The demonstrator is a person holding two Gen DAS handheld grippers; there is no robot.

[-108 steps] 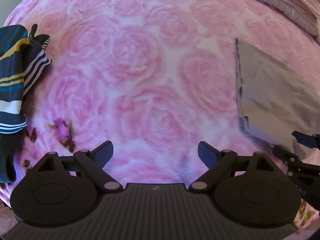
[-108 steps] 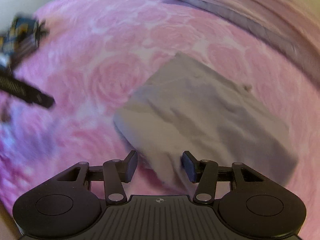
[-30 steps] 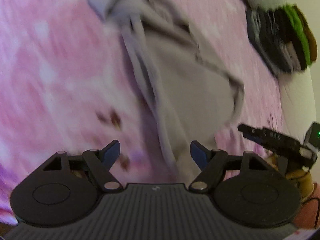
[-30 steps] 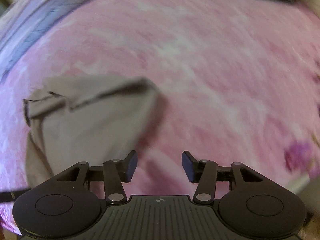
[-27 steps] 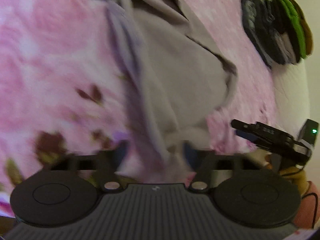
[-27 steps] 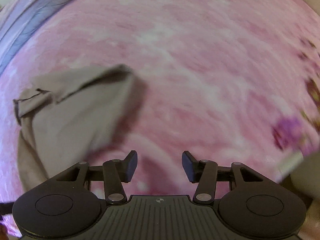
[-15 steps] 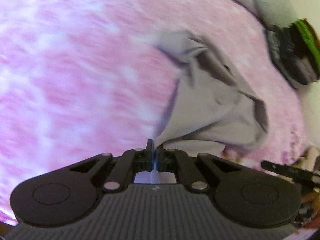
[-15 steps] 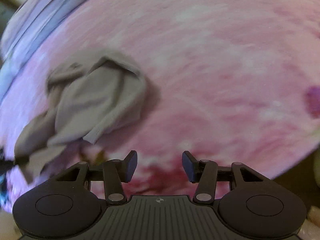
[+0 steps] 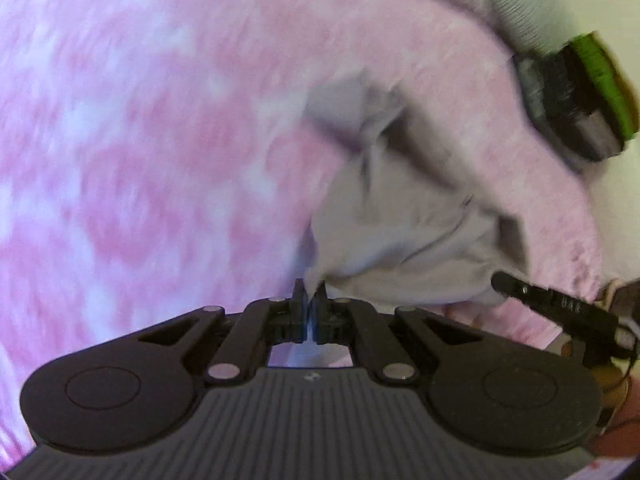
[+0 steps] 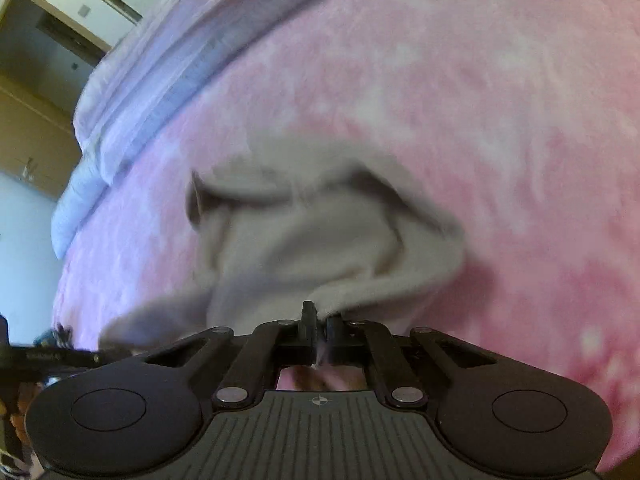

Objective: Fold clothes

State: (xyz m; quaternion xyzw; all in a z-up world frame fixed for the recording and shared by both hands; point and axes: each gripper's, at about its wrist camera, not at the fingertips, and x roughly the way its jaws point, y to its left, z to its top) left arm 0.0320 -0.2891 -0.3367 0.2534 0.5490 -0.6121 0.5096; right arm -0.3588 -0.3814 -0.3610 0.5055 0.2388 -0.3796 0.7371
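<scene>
Both grippers are clamped on edges of the grey garment (image 9: 400,232): the left gripper (image 9: 310,294) and right gripper (image 10: 320,314) each pinch a bit, likely to lift and spread it over the pink bedspread (image 9: 140,140) for folding.

The left gripper (image 9: 310,294) had its jaws pressed together on an edge of a grey garment (image 9: 400,236), which rose crumpled and creased from the fingertips toward the upper right. Under it lay a bed (image 9: 140,140) covered in a pink, rose-patterned blanket, blurred by motion. At the upper right edge sat a stack of folded clothes (image 9: 576,100), dark with a bright green layer. The other gripper (image 9: 556,306) reached in from the right, its dark tip touching or just beside the garment's lower right edge.
</scene>
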